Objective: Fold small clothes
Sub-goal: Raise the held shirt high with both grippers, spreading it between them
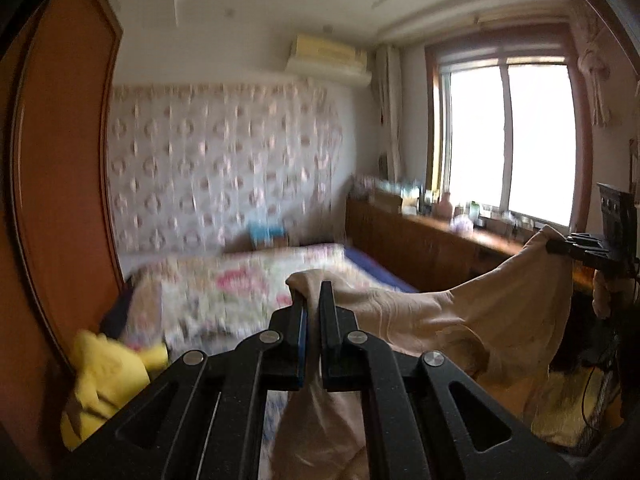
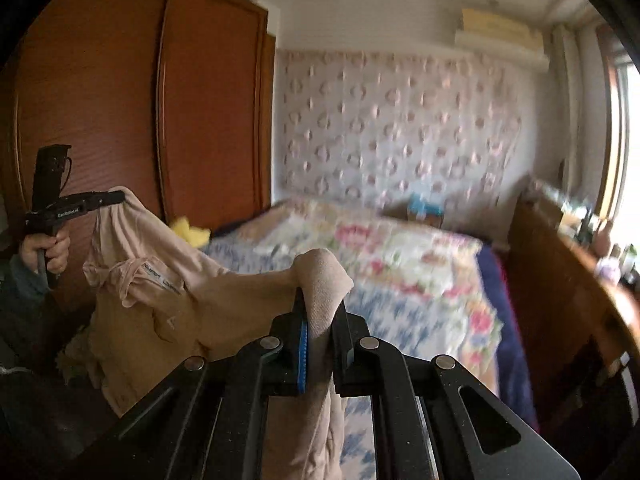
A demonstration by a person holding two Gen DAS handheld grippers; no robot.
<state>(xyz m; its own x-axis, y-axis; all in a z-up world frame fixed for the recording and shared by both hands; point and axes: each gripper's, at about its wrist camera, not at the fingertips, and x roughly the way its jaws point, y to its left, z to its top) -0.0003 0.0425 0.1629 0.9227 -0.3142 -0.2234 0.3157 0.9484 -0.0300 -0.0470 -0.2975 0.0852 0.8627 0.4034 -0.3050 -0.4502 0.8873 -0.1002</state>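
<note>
Left wrist view first: the left gripper (image 1: pixel 314 300) is pinched tight on one corner of the beige shirt (image 1: pixel 472 312), with a bit of cloth poking up past the fingertips and the rest drooping under the jaws. From there the shirt runs off to the right and slightly up, straight to the right gripper (image 1: pixel 560 245), which is nipping the other end. So the long axis is basically a line between the two grippers, sagging in the middle, all of it hanging in the air in front of the bed (image 1: pixel 248 280).

Right wrist view: same story mirrored. The right gripper is clamped on its corner, fabric bunched over the tips. The shirt (image 2: pixel 152 288) stretches away left and up to the left gripper (image 2: pixel 120 197), gripped by a hand (image 2: pixel 50 250). The neck label faces this camera, and the body hangs below the line.

My guess is the next bit is laying it flat on the bed, which sits ahead of both hands, neither obviously closer.
</note>
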